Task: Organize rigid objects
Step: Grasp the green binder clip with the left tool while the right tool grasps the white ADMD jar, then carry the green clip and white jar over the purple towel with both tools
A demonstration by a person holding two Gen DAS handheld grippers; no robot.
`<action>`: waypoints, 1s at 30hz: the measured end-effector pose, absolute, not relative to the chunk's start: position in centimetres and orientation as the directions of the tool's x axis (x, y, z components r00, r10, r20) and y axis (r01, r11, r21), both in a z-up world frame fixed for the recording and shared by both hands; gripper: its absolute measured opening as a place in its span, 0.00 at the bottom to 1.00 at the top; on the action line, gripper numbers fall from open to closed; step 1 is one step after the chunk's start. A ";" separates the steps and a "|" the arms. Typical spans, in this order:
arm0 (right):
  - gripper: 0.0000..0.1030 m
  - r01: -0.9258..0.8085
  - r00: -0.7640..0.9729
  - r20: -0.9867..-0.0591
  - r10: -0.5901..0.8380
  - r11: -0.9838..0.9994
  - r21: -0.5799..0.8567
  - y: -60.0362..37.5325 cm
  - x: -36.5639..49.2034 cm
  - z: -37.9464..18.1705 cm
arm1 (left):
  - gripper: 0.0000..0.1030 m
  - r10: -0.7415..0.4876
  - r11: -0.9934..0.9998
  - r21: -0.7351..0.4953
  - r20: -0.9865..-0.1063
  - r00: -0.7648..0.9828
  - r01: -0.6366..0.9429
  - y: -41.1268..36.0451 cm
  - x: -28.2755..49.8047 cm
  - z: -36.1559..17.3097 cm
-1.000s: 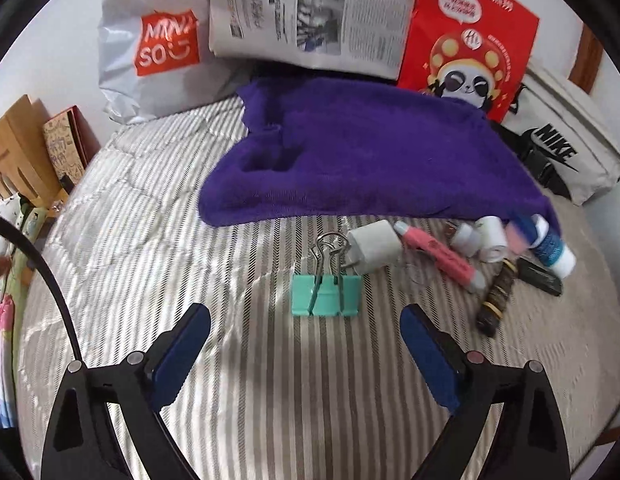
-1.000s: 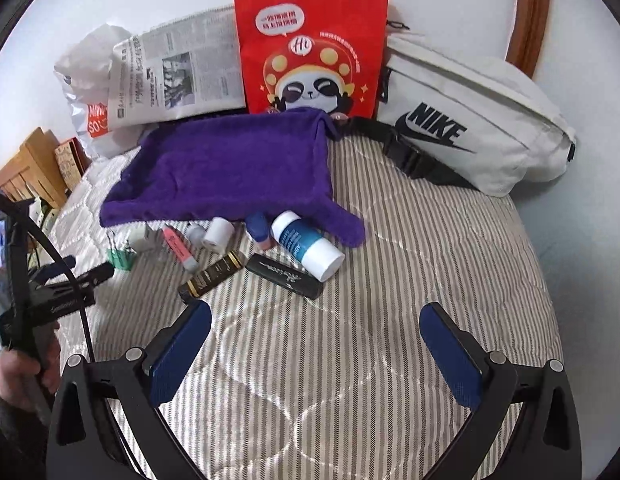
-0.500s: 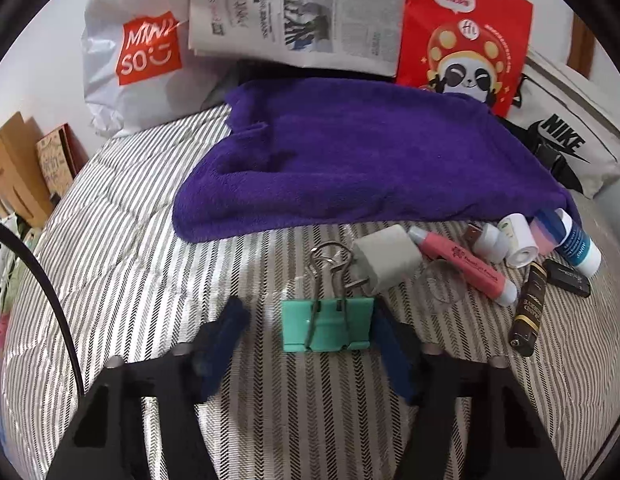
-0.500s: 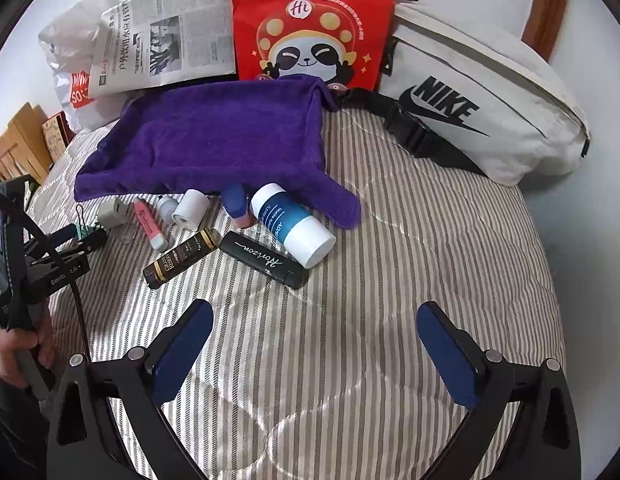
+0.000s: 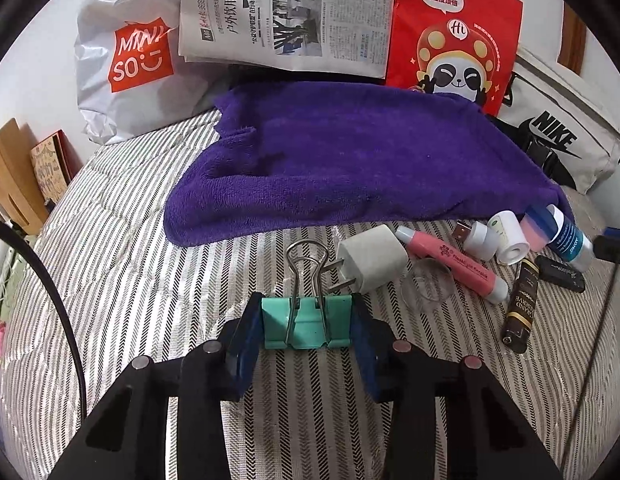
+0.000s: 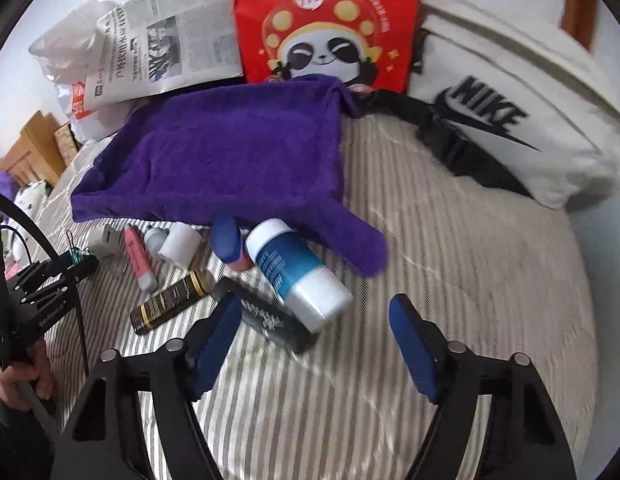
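A mint-green binder clip (image 5: 306,322) lies on the striped bed cover, and my left gripper (image 5: 306,308) is closing with both blue pads against the clip's sides. Beside it sit a white charger plug (image 5: 370,258) and a pink tube (image 5: 450,264). My right gripper (image 6: 314,304) is closing too, but its pads touch nothing. A black flat case (image 6: 266,316) and a blue-and-white bottle (image 6: 298,272) lie just ahead, between its fingers. A black-and-gold tube (image 6: 170,300) lies to the left of them.
A purple towel (image 5: 350,160) is spread behind the row of small items. A red panda bag (image 6: 322,20), a newspaper (image 5: 290,12), a white Miniso bag (image 5: 130,60) and a white Nike pouch (image 6: 510,92) stand at the back. A hand (image 6: 14,376) holds the left gripper.
The left jaws have come in from wide open onto the binder clip's sides. The right gripper moved forward and down toward the bottle and black case, and its jaws narrowed.
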State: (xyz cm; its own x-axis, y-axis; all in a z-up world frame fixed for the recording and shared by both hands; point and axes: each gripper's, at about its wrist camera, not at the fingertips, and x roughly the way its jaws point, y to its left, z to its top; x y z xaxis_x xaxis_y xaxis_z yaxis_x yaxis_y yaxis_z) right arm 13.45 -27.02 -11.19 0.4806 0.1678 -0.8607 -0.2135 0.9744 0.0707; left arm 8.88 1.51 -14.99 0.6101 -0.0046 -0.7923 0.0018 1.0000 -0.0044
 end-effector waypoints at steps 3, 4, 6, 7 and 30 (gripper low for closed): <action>0.66 -0.296 0.473 -0.868 0.150 0.955 0.004 -25.9 14.5 -12.0 | 0.38 -0.005 1.000 -0.005 -0.793 0.610 0.002 1.6 8.9 -15.0; 0.66 -0.322 0.476 -0.867 0.149 0.947 -0.014 -25.5 14.6 -12.2 | 0.38 -0.006 1.000 -0.006 -0.793 0.610 0.002 1.6 8.9 -15.0; 0.65 -0.374 0.480 -0.866 0.140 0.926 -0.057 -24.8 14.8 -12.7 | 0.39 -0.005 1.000 -0.005 -0.792 0.610 0.002 1.6 8.9 -15.0; 0.59 -0.398 0.475 -0.870 0.134 0.914 -0.076 -24.3 15.0 -13.1 | 0.38 -0.005 1.000 -0.005 -0.792 0.610 0.002 1.6 8.9 -15.0; 0.39 -0.187 0.468 -0.880 0.084 0.982 -0.006 -28.3 12.8 -14.5 | 0.38 -0.006 1.000 -0.008 -0.792 0.610 0.000 1.6 8.9 -15.0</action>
State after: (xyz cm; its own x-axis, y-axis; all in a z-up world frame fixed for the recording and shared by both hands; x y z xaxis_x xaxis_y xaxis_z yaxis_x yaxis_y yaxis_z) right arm 12.81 -28.33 -14.50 0.4682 0.0835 -0.8797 -0.1867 0.9824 -0.0061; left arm 8.85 1.62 -15.02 0.6103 -0.0065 -0.7922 0.0003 1.0000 -0.0079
